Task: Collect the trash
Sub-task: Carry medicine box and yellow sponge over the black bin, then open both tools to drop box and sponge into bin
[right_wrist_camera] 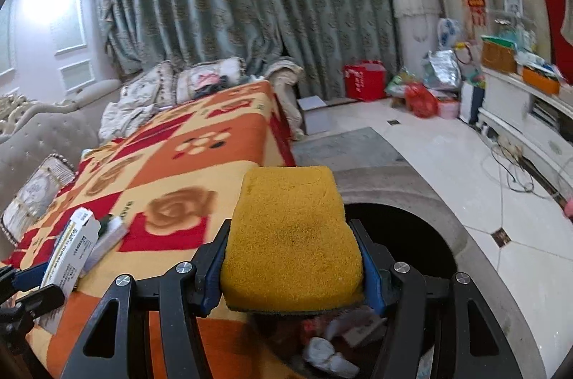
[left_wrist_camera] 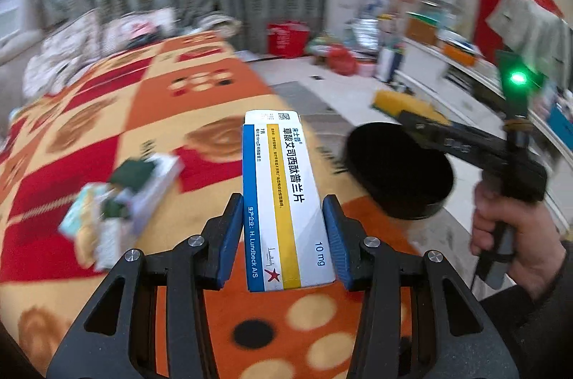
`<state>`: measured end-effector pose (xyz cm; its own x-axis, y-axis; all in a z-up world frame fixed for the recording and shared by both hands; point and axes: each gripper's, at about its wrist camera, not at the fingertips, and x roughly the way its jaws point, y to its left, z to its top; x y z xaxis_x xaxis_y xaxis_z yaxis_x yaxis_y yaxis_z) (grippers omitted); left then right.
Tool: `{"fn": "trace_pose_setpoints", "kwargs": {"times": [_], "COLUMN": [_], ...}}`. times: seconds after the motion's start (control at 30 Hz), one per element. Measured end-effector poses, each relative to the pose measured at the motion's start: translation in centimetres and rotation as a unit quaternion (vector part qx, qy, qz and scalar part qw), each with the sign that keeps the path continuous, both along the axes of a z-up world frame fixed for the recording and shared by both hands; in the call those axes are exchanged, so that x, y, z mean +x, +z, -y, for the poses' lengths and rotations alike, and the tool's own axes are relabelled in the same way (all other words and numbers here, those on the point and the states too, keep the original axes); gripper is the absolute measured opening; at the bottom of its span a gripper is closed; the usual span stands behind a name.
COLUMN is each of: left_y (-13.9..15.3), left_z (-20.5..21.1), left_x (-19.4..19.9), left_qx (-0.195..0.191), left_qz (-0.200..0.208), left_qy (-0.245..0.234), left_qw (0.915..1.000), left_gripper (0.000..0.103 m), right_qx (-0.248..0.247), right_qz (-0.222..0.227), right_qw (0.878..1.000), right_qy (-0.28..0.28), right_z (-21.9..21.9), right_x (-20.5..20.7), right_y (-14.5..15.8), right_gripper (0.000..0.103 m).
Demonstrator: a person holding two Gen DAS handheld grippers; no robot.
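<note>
My left gripper (left_wrist_camera: 286, 228) is shut on a white medicine box (left_wrist_camera: 283, 185) with a blue edge and a yellow stripe, held over the patterned blanket. In the right wrist view the same box (right_wrist_camera: 71, 246) shows at the lower left. My right gripper (right_wrist_camera: 290, 253) is shut on a yellow sponge (right_wrist_camera: 290, 228) with a green underside. It hangs over a round black bin (right_wrist_camera: 412, 236) that holds crumpled trash (right_wrist_camera: 329, 350). From the left wrist view, the right gripper (left_wrist_camera: 404, 114), its sponge (left_wrist_camera: 401, 101) and the bin (left_wrist_camera: 397, 171) are at the right, with a hand (left_wrist_camera: 515, 236) on the grip.
An orange, red and cream blanket (left_wrist_camera: 161, 100) covers a low table beside the bin. A blurred pile of small packets and wrappers (left_wrist_camera: 118, 207) lies on it at the left. Beyond are a sofa with cushions (right_wrist_camera: 150, 92), a red bag (right_wrist_camera: 365, 80), a white cabinet (right_wrist_camera: 530, 121) and tiled floor.
</note>
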<state>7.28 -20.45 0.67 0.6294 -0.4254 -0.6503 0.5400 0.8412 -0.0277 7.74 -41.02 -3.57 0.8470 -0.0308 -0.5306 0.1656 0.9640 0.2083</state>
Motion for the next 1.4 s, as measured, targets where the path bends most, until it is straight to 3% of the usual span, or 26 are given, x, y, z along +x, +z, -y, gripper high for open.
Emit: {"fn": "trace_pose_setpoints", "kwargs": {"times": [0.2,0.73,0.9,1.03,1.13,1.4], "left_y": [0.0,-3.3,-4.2,-4.6,-4.8,-3.4], "left_z": [4.3,11.0,13.0,14.2,14.5,10.8], "left_x": [1.6,4.9,5.9,6.2,6.4,6.1], "left_qx": [0.001,0.006,0.017,0.02,0.028,0.014], "left_qz": [-0.003,-0.053,-0.064,-0.07,-0.068,-0.066], "left_qy": [-0.053,-0.064,-0.073,-0.084,-0.087,-0.051], "left_qw": [0.9986,0.9965,0.9952,0.9938,0.9935,0.9964], "left_gripper": [0.043,0.043,0.044,0.046,0.06,0.061], "right_qx": [0.003,0.016,0.034,0.064,0.096,0.114], "right_qz": [-0.023,-0.084,-0.098,-0.101,-0.087,-0.056], "right_qw": [0.999,0.995,0.993,0.991,0.989,0.986], "right_qy": [-0.022,-0.05,-0.057,-0.065,-0.077,-0.108], "right_z": [2.6,5.8,6.5,7.3,8.1,8.2], "right_x": [-0.1,2.0,2.2,2.5,2.2,1.7], "right_y": [-1.1,-3.6,-4.2,-4.4,-4.3,-2.8], "right_gripper": [0.06,0.06,0.06,0.067,0.068,0.07]}}
